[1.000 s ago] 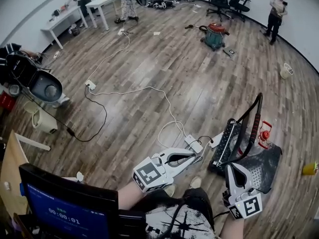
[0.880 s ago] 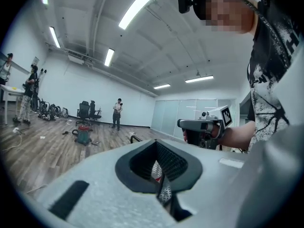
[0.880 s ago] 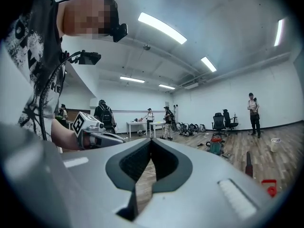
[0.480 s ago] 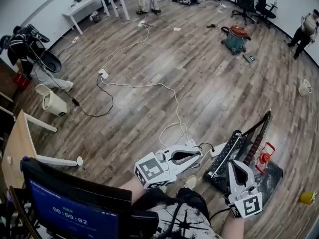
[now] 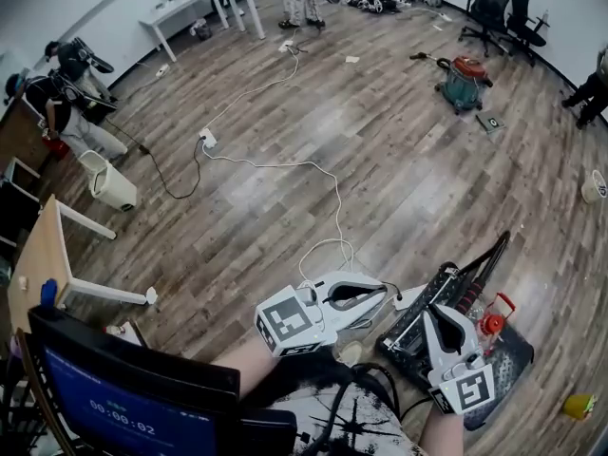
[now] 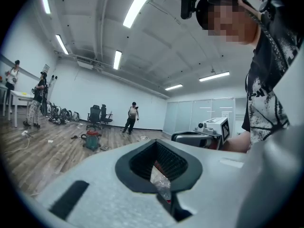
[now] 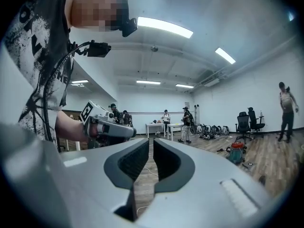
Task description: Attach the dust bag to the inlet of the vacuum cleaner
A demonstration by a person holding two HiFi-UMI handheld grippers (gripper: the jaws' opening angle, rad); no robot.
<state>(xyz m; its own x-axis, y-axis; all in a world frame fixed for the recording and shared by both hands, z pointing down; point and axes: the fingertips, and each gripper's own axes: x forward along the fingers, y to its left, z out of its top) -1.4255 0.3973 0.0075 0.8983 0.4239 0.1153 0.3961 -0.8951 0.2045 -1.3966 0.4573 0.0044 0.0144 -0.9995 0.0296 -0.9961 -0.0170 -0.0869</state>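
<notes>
A: Left gripper (image 5: 378, 294) pinched together on nothing. Right gripper (image 5: 435, 313) has just been cracking open, only floor between its jaws.

B: The vacuum cleaner (image 5: 465, 81) stands far across the room. And the dust bag?

A: Maybe that flat square (image 5: 489, 122) beside it; too small to tell. I'd open wide before reaching. Mind the white cable (image 5: 336, 207) and the black case (image 5: 404, 329) underfoot.

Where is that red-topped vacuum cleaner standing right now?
The vacuum cleaner stands at the head view's upper right, far across the room, on the near side of the black office chairs by the back wall.
</notes>
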